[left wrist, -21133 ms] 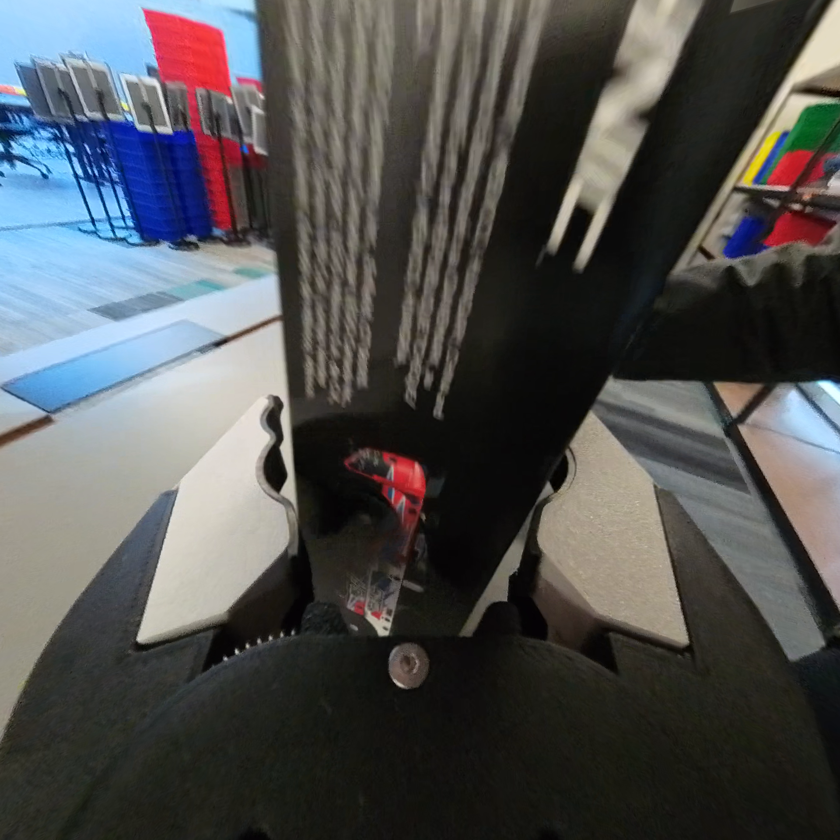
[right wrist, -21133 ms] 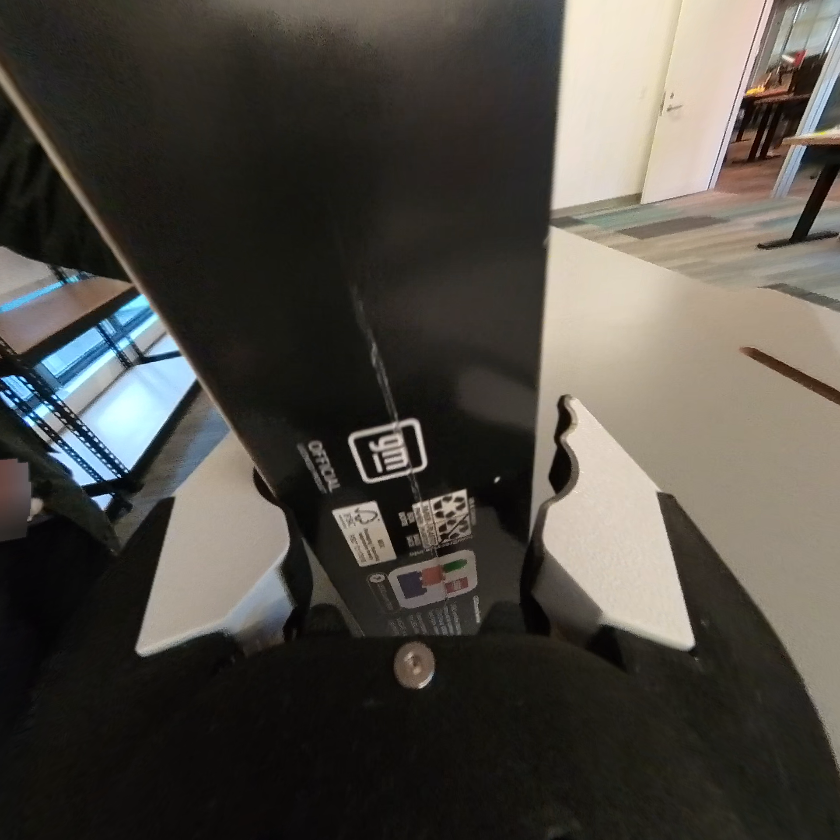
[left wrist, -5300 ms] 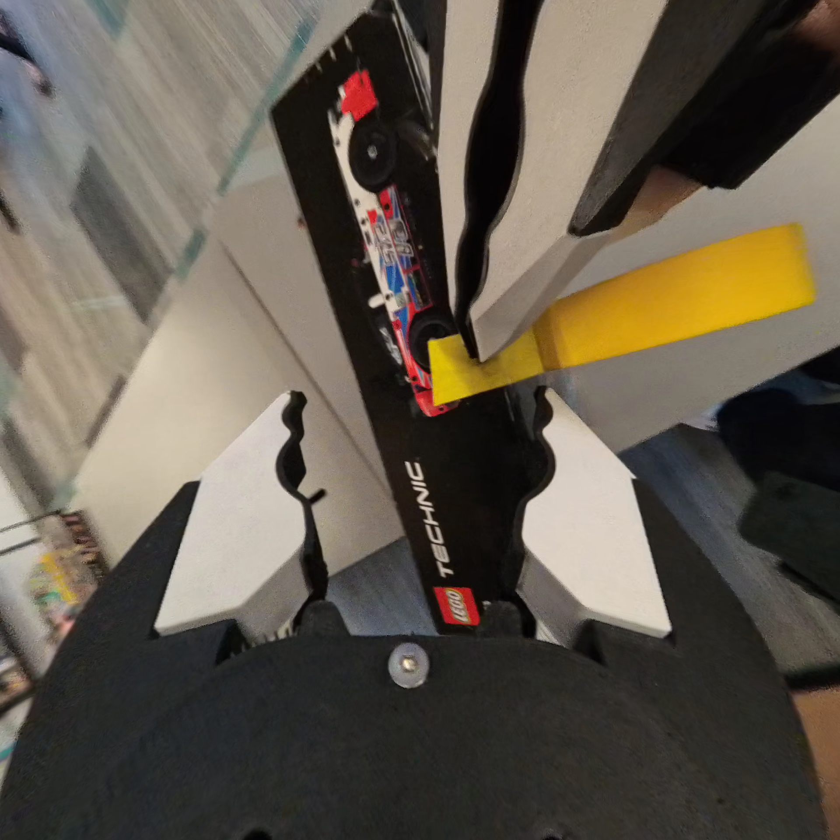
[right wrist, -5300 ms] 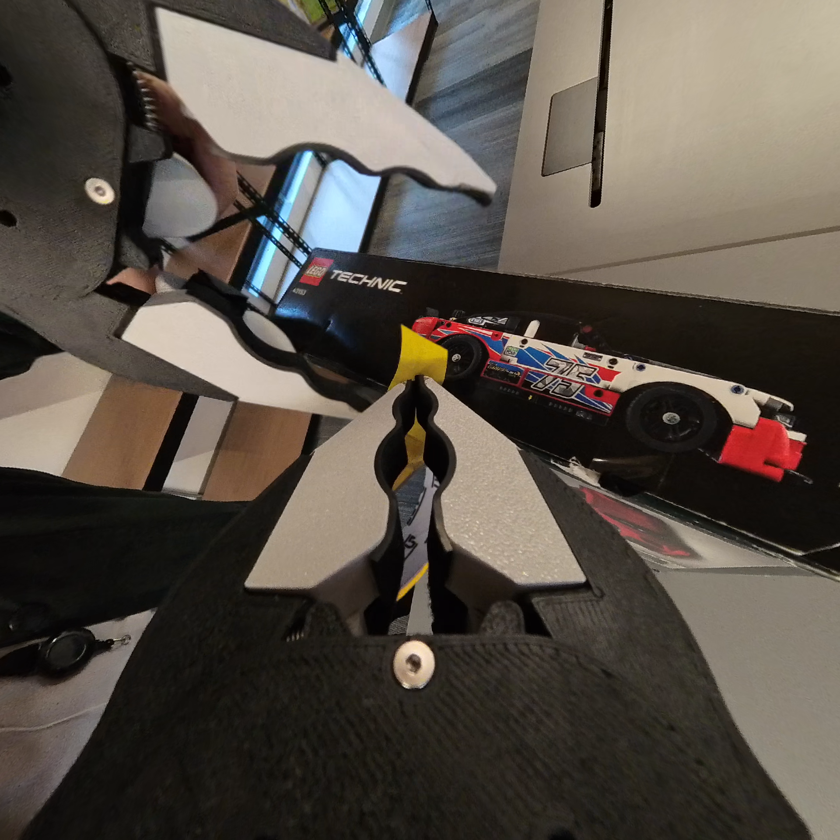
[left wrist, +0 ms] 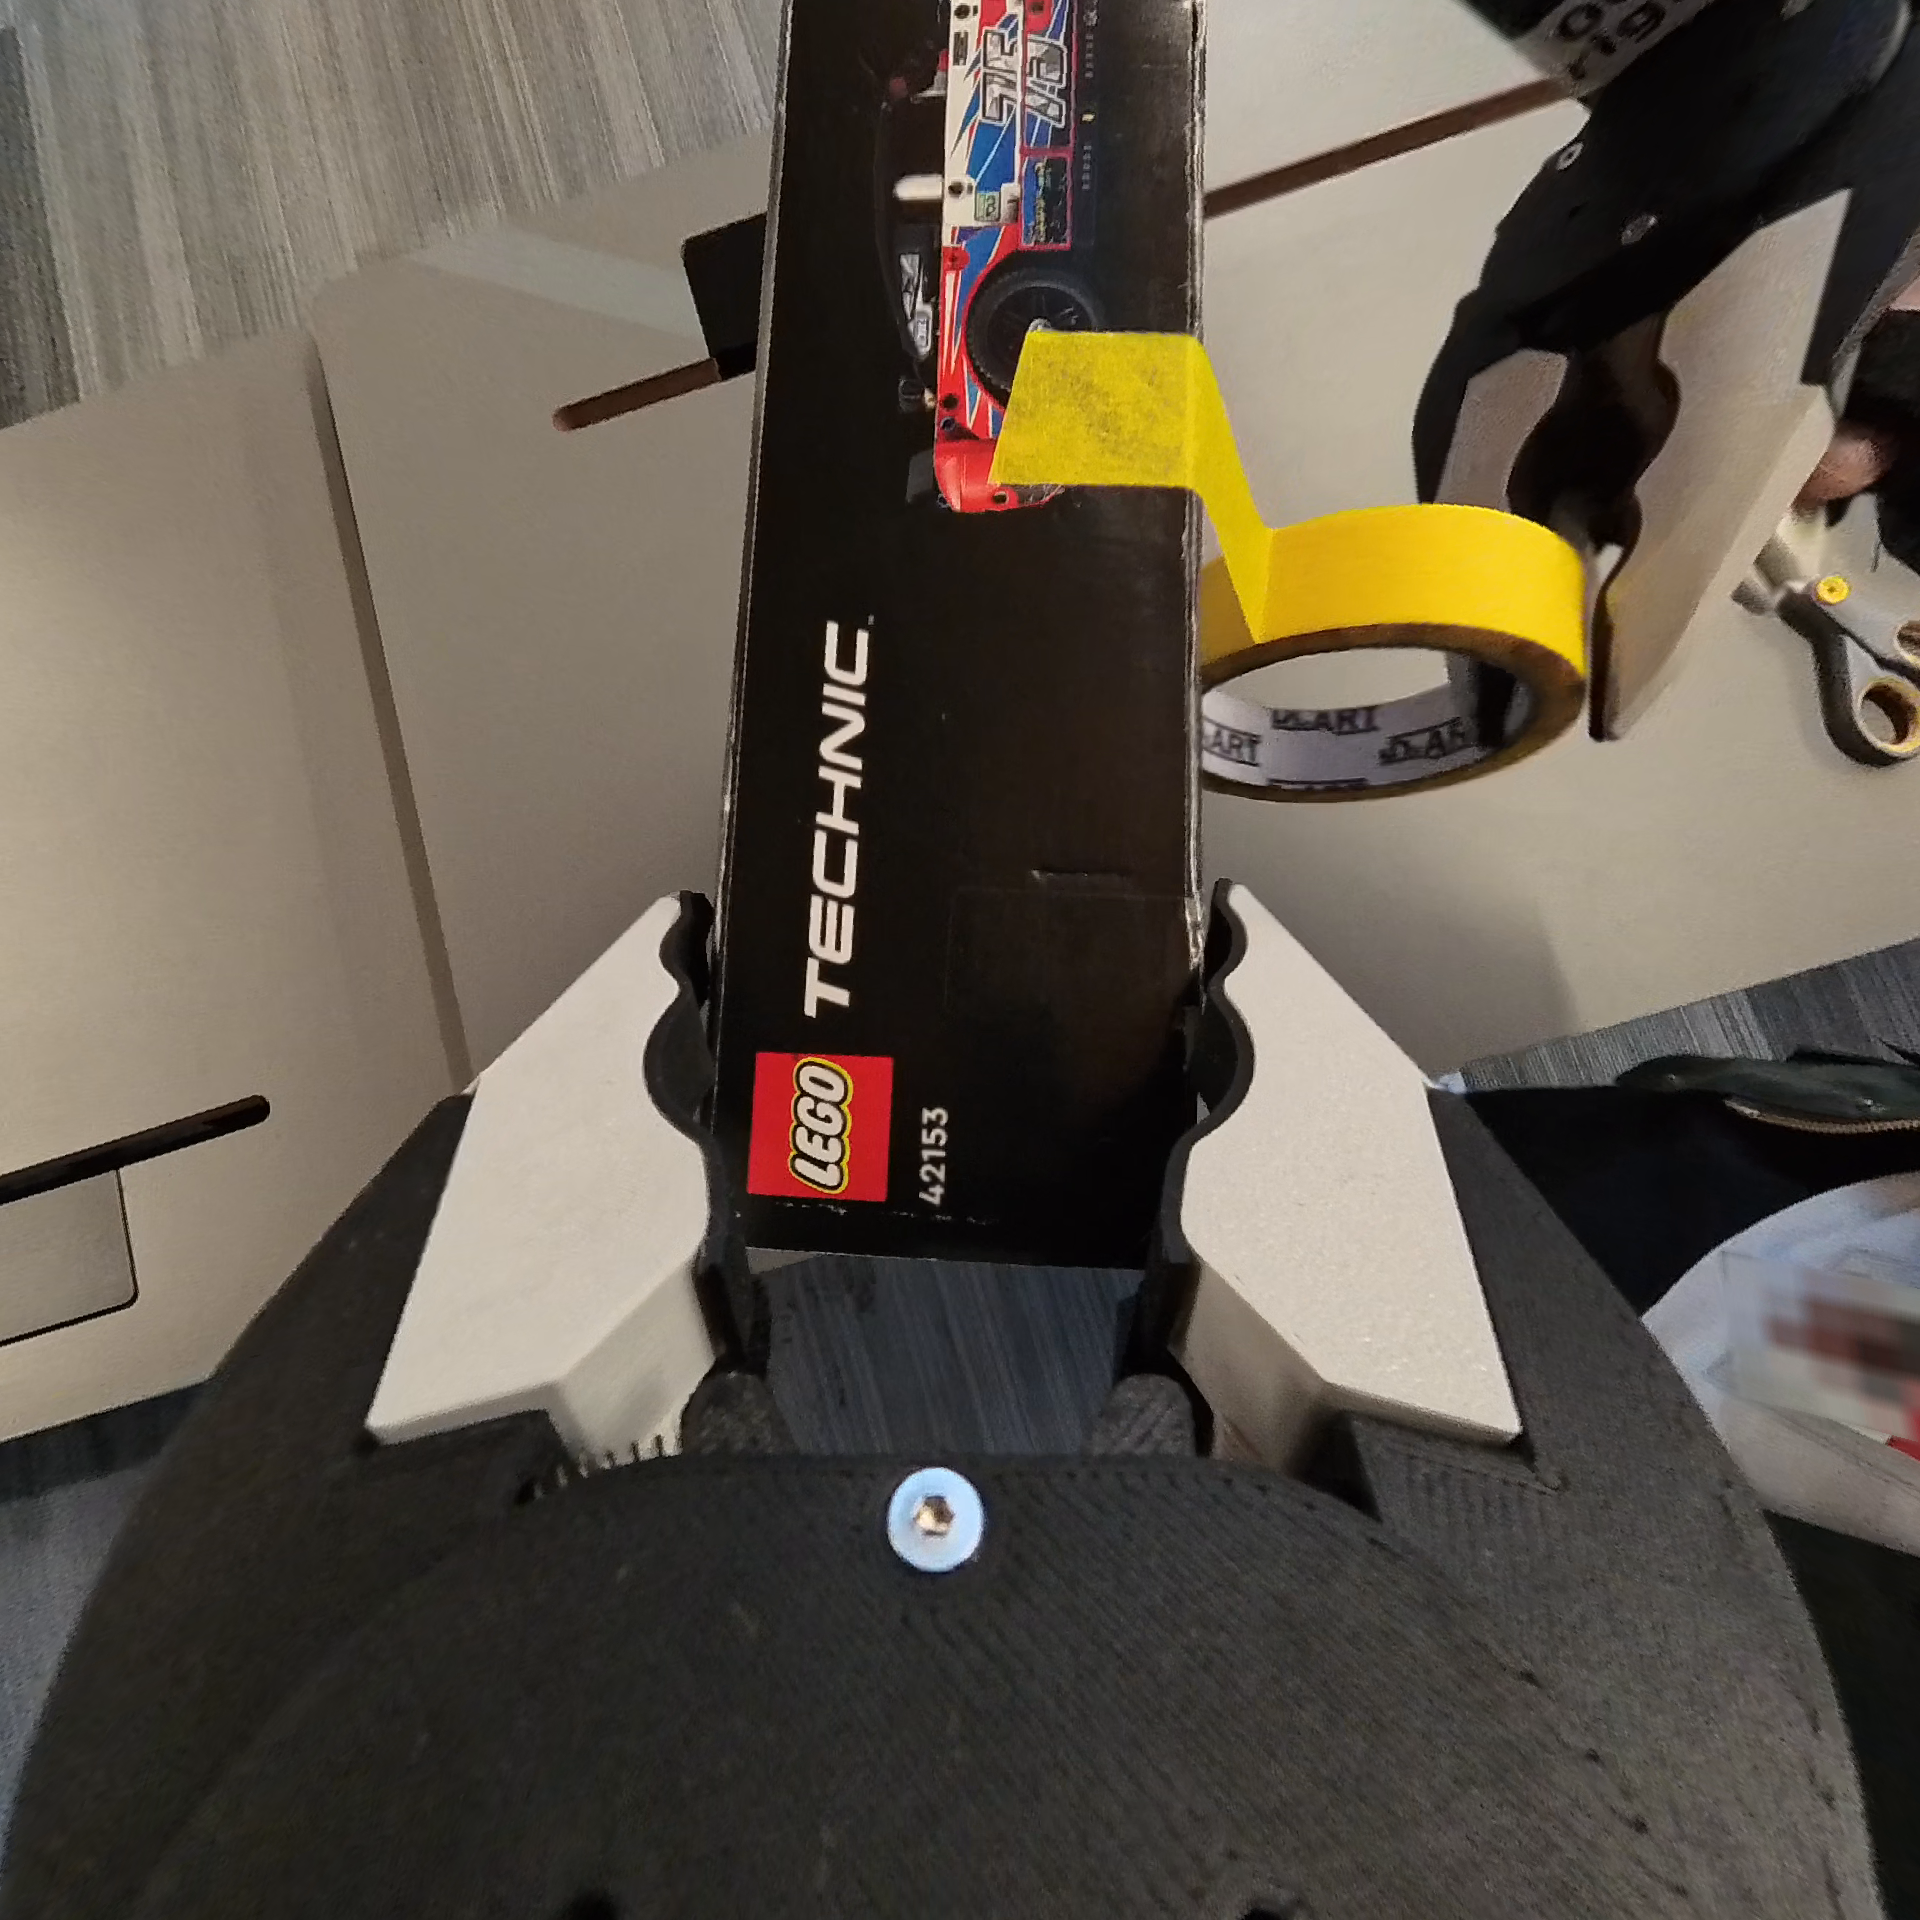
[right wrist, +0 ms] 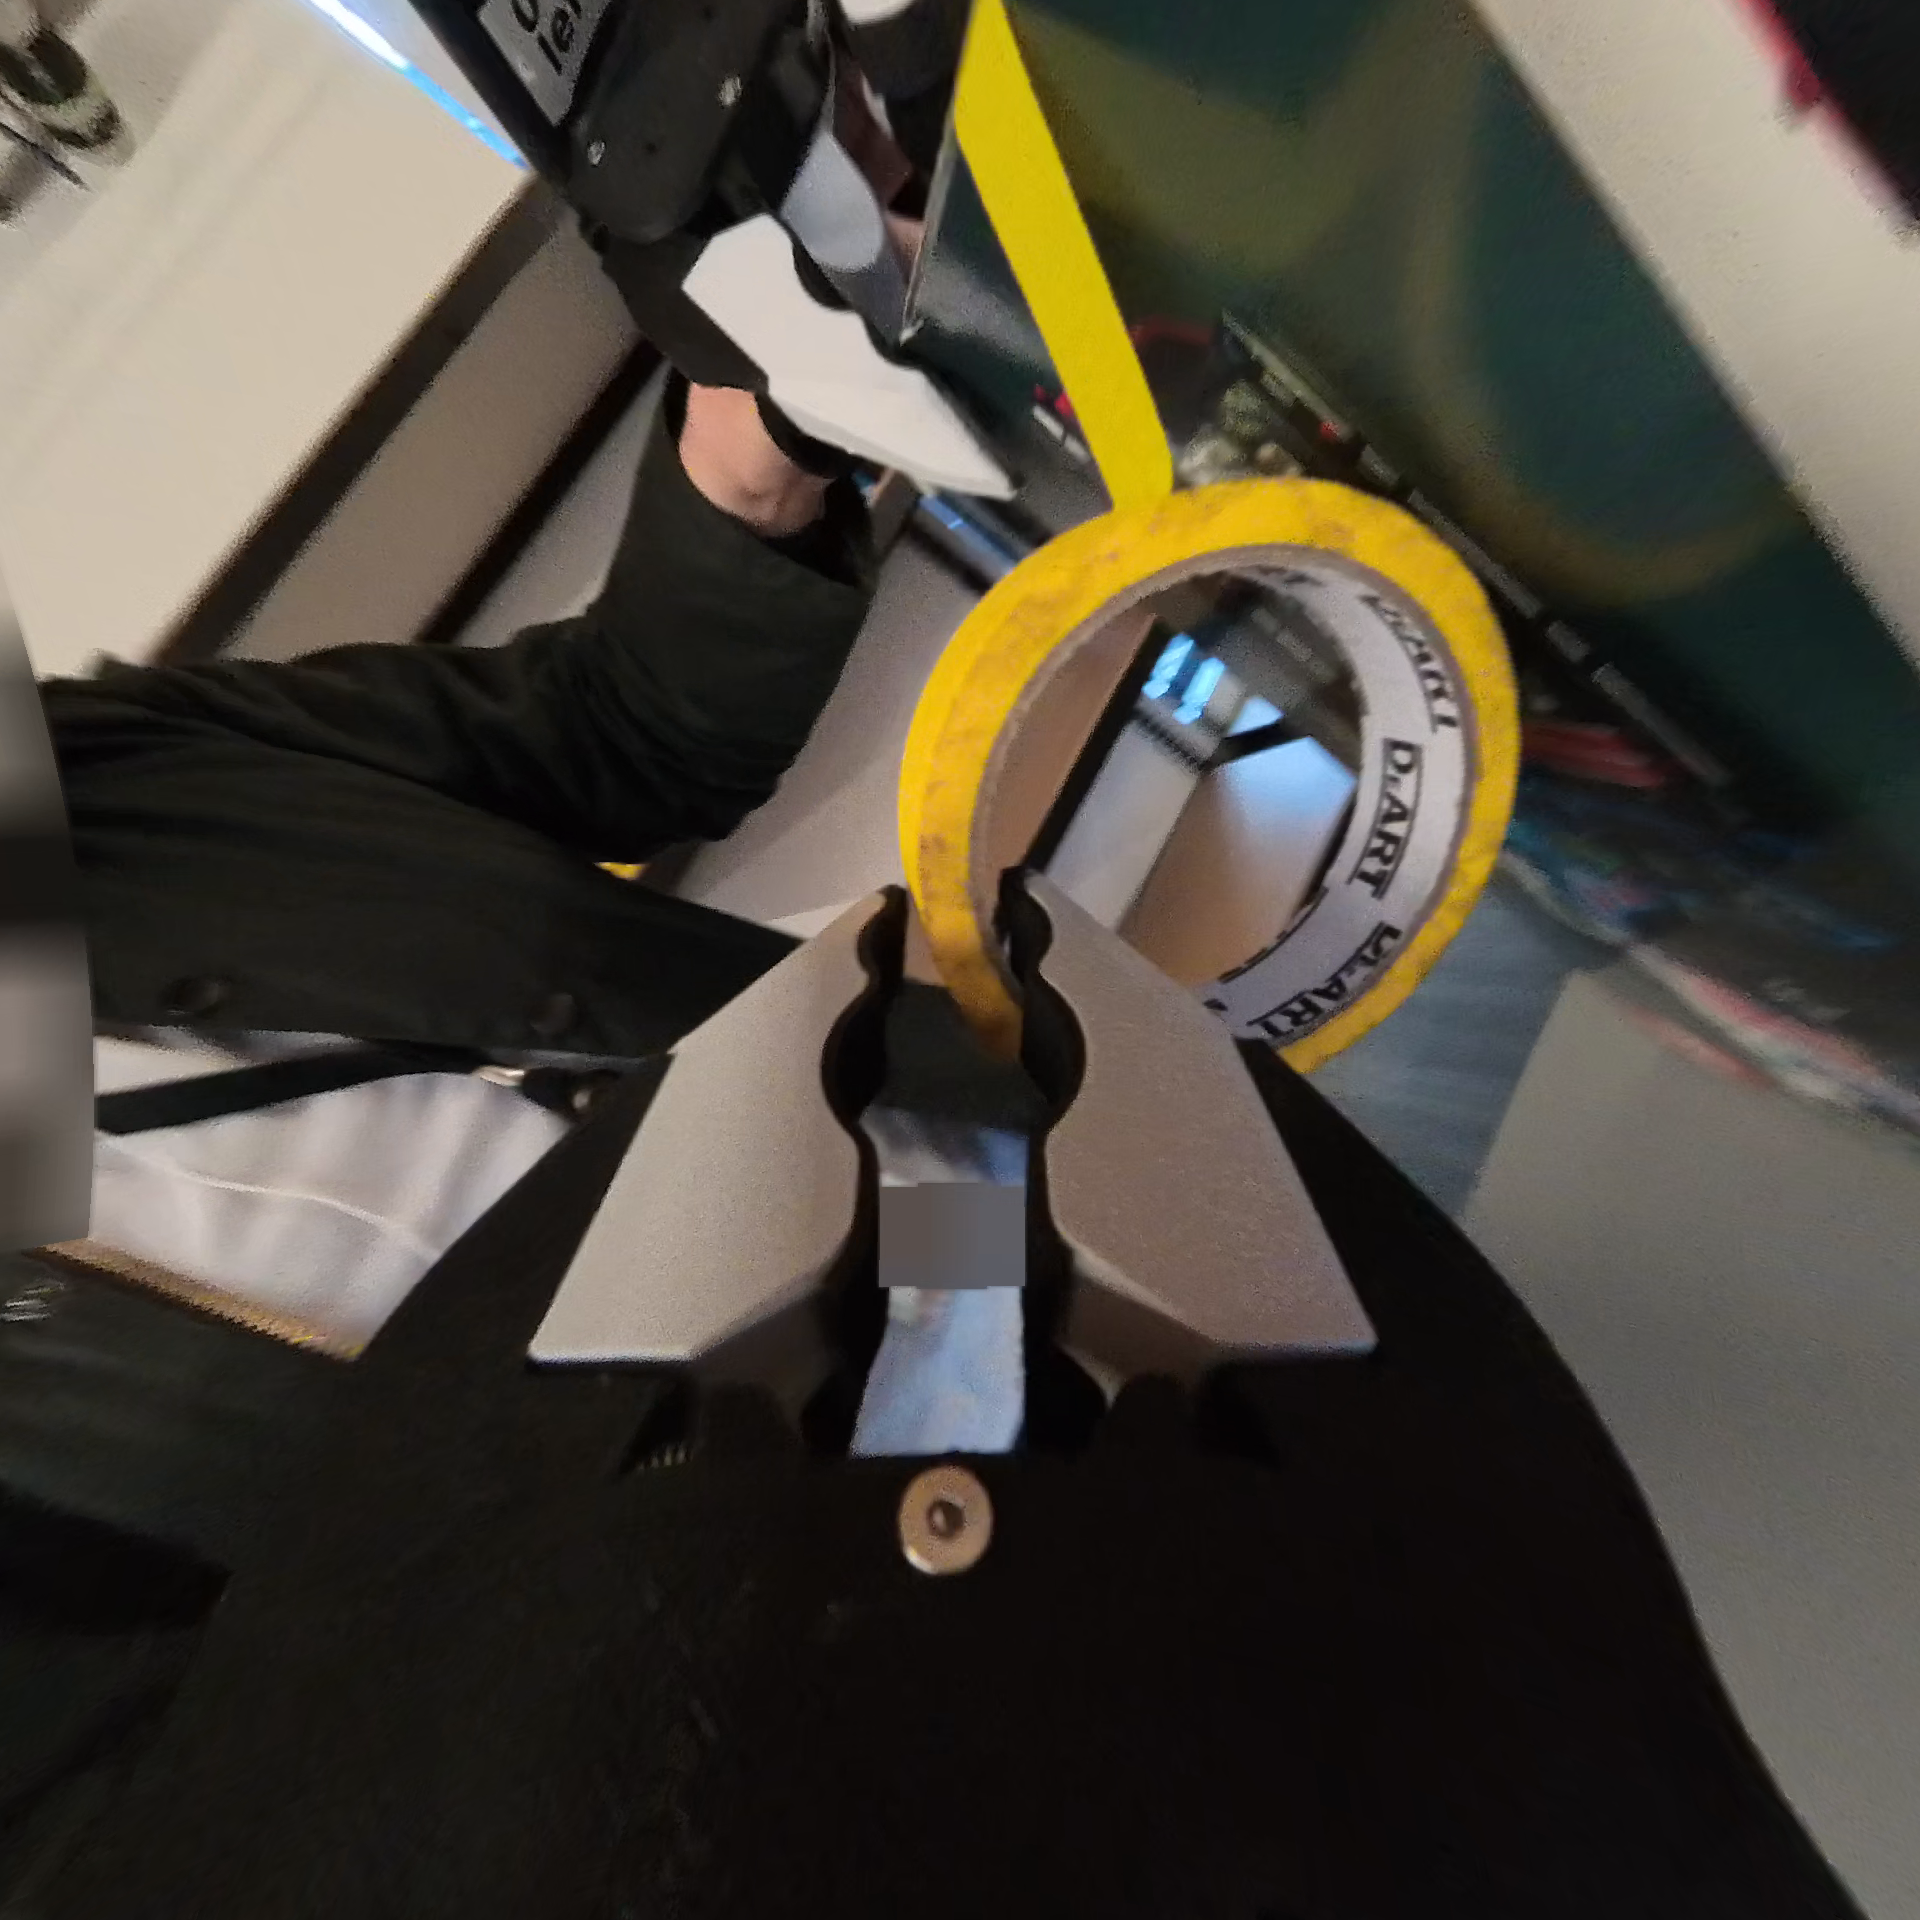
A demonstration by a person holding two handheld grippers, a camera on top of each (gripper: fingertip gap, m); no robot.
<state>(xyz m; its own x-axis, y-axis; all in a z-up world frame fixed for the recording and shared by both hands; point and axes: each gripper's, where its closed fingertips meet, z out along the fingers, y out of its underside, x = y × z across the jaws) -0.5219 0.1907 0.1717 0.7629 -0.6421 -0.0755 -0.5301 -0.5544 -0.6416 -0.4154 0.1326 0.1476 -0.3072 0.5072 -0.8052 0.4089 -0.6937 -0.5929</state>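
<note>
My left gripper (left wrist: pixel 958 899) is shut on the end of a long black toy box (left wrist: pixel 966 727) with a racing car printed on it, and holds it above the table. The free end of a yellow tape strip (left wrist: pixel 1101 416) is stuck on the box face and bends over its right edge to the tape roll (left wrist: pixel 1392 582). My right gripper (right wrist: pixel 956 894) is shut on the rim of the roll (right wrist: pixel 1455 790), just right of the box. It also shows in the left wrist view (left wrist: pixel 1584 582). The strip (right wrist: pixel 1049 260) runs up to the blurred box (right wrist: pixel 1403 312).
A pale table (left wrist: pixel 1455 883) lies under the box, with a dark slot (left wrist: pixel 644 400) in it. Scissors (left wrist: pixel 1860 665) lie at the right, behind the right gripper. A person's dark sleeve (right wrist: pixel 416 790) is at the left in the right wrist view.
At first both grippers held the box. Then the right gripper pinched the tape end against the box. Now the end is stuck there and the right gripper holds the roll, pulled off to the right.
</note>
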